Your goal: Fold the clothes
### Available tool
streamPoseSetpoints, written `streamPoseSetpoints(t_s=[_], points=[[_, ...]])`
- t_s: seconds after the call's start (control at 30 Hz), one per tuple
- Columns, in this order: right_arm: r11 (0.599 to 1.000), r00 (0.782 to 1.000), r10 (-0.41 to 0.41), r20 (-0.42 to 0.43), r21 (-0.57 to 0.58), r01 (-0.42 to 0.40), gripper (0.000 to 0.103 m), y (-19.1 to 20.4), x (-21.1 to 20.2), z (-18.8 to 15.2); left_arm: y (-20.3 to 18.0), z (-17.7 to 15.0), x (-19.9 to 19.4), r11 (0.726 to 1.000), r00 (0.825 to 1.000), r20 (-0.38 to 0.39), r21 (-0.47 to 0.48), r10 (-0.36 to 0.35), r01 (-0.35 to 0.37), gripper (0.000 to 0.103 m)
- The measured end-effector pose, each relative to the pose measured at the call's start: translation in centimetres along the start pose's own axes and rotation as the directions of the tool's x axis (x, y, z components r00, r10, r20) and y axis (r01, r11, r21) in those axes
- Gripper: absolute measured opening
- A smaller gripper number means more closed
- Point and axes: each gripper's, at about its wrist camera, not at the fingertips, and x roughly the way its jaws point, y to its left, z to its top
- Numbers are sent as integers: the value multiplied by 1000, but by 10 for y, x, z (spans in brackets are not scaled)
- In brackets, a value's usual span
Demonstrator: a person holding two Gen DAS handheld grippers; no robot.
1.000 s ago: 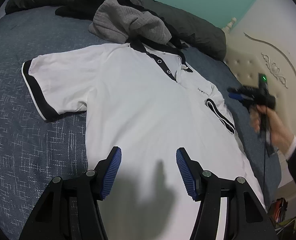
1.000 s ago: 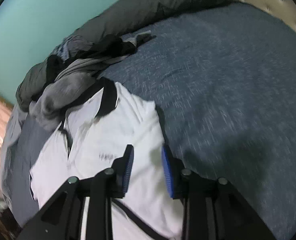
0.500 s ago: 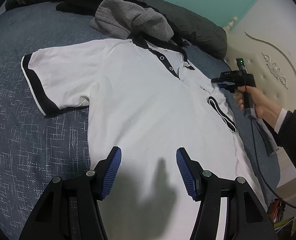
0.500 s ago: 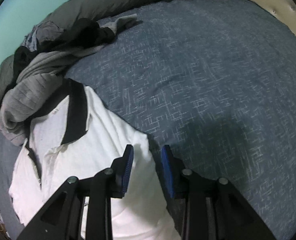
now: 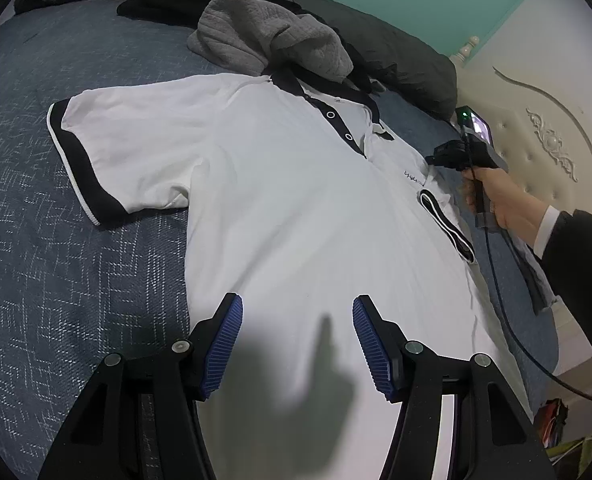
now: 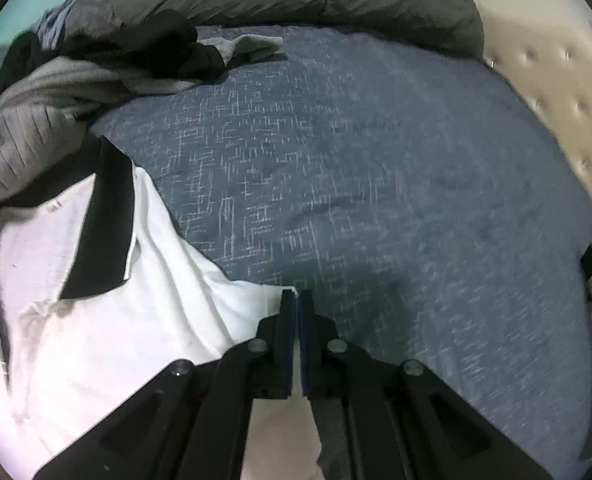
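One white polo shirt (image 5: 296, 208) lies flat, front up, on the blue woven bedspread (image 5: 55, 260). Its soft knit carries black cuffs and collar. The right tongs (image 6: 297, 300) have just swung in and pinched shut on the shirt's shoulder edge, so the first fold can likely begin. The left tongs (image 5: 298, 336) hang wide and empty over the hem.

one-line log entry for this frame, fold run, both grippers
stage: first grasp | left gripper: open, over white polo shirt hem | right gripper: shut on shirt's shoulder edge | shirt: flat on bed, unfolded
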Motion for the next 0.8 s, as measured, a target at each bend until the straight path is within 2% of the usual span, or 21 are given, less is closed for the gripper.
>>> streamPoseSetpoints(t_s=[0.07, 0.13, 0.23, 0.47, 0.67, 0.8], points=[[1000, 1000, -19, 5, 1, 19, 2, 1, 0, 2, 0, -1, 0, 1000, 1000, -2, 1, 0, 0, 62], [1000, 1000, 4, -5, 15, -4, 2, 0, 2, 4, 1, -1, -1, 1000, 1000, -2, -1, 0, 0, 62], [988, 994, 106, 13, 109, -107, 2, -14, -2, 7, 2, -2, -3, 1000, 1000, -2, -3, 0, 0, 62], [968, 981, 174, 86, 167, -186, 4, -38, -22, 11, -1, 0, -3, 1000, 1000, 3, -1, -3, 3, 62], [951, 968, 248, 30, 185, -249, 8, -45, -10, 0, -3, 0, -2, 1000, 1000, -2, 4, -4, 4, 62], [959, 970, 244, 3, 148, -242, 9, -33, -3, -4, -2, -1, 0, 1000, 1000, -5, 1, -2, 2, 62]])
